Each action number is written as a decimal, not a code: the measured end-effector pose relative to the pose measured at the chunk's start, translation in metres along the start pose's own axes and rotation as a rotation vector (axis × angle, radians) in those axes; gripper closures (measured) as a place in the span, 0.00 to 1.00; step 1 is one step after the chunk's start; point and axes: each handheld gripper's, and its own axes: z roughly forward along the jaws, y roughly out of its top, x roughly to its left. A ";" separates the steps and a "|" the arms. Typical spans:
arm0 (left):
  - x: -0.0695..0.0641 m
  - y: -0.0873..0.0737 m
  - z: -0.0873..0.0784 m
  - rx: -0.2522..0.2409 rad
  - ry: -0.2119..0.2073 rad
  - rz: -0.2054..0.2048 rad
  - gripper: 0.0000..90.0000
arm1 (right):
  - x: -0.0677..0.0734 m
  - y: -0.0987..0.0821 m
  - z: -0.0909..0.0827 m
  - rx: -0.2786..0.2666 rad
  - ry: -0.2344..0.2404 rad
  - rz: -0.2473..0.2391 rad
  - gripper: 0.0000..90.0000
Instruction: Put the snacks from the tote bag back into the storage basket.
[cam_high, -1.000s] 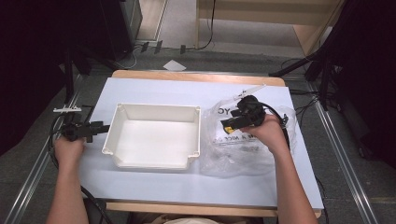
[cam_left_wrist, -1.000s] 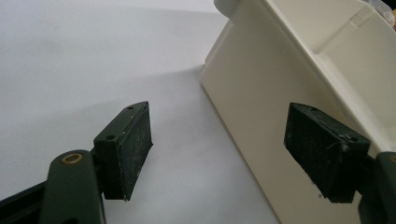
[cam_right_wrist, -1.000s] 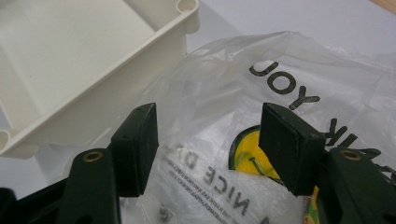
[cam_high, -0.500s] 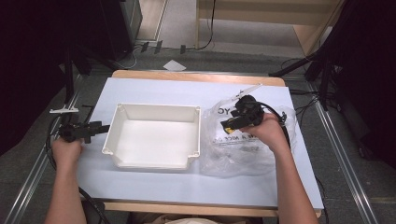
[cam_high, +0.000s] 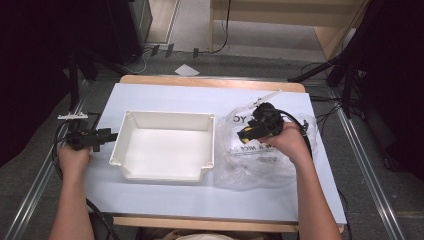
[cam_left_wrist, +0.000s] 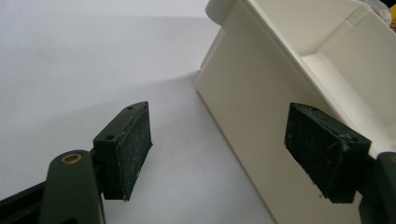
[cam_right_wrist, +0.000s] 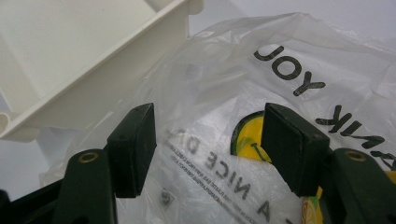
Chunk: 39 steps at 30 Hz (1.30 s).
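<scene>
White plastic bin (cam_high: 165, 145) sits mid-table on the pale blue tabletop (cam_high: 165, 97), open side up; use it as the landmark. Clear plastic bag (cam_high: 250, 150) lies crumpled just right of the bin, its near edge touching or almost touching the bin's right wall; in the right gripper view the bag (cam_right_wrist: 261, 116) shows black lettering and a yellow round print, with the bin corner (cam_right_wrist: 116, 70) at upper left. Right gripper (cam_high: 248, 134) hovers over the bag's upper middle, just right of the bin, held by the right hand (cam_high: 287, 142); in its own view the right gripper (cam_right_wrist: 208, 149) has jaws set wide apart with the bag film between and beneath them, pads not pressing on it, nothing gripped. Left gripper (cam_high: 111, 136) is just left of the bin's left wall, pointing at it, held by the left hand (cam_high: 75, 157). In the left gripper view the left gripper (cam_left_wrist: 224, 154) has jaws spread wide, one pad over bare tabletop, the other in front of the bin's outer wall (cam_left_wrist: 252, 107); can't tell if that pad touches the wall; nothing held.
</scene>
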 end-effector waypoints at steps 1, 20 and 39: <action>0.000 0.000 0.001 0.003 0.000 -0.001 0.27 | 0.000 0.000 0.000 0.002 -0.004 0.001 0.41; 0.002 0.001 0.004 0.006 -0.002 -0.006 0.27 | -0.003 -0.004 -0.002 0.022 -0.022 0.008 0.41; 0.002 0.001 0.006 0.018 -0.002 -0.005 0.27 | -0.004 -0.004 -0.009 0.016 -0.033 0.001 0.41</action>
